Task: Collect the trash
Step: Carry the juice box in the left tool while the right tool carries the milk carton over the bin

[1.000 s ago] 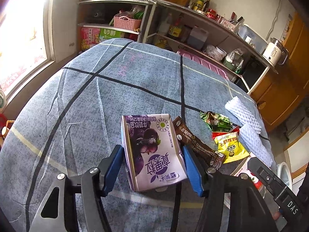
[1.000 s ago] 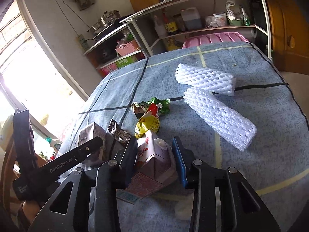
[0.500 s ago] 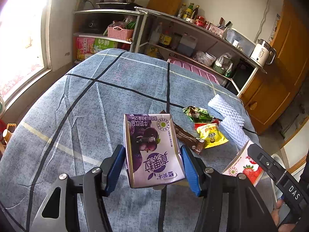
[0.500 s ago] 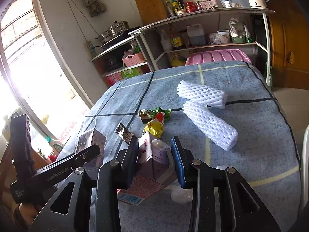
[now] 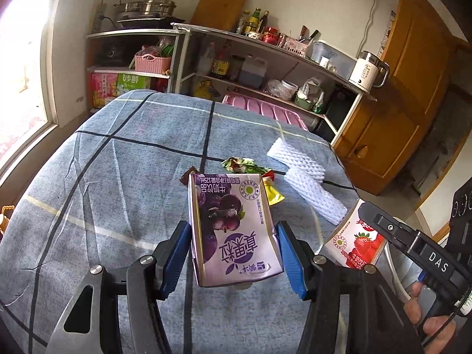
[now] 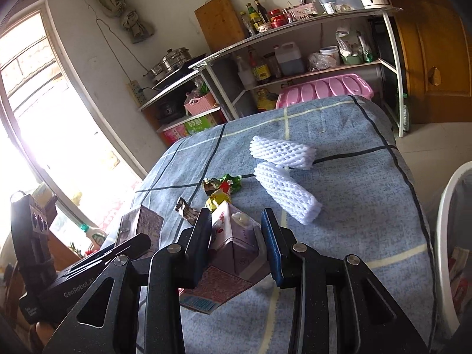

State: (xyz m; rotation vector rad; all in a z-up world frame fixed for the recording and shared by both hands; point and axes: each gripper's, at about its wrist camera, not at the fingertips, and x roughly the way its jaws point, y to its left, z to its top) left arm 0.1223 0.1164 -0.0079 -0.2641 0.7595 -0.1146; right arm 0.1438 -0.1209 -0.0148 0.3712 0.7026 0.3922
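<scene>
occluded: brown wrapper (image 5: pixel 188 177) behind purple carton (image 5: pixel 233 227) | cropped: white bin (image 6: pixel 448 236) at right edge

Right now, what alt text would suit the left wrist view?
A hand-held gripper clamps a purple drink carton above a blue checked tablecloth. Behind lie snack wrappers and two white foam nets; at right, a strawberry carton.

black gripper frames (image 5: pixel 233 262) w/ blue fingers (image 5: pixel 290 261), silver screws, white "das" & "genrobot" lettering
</scene>
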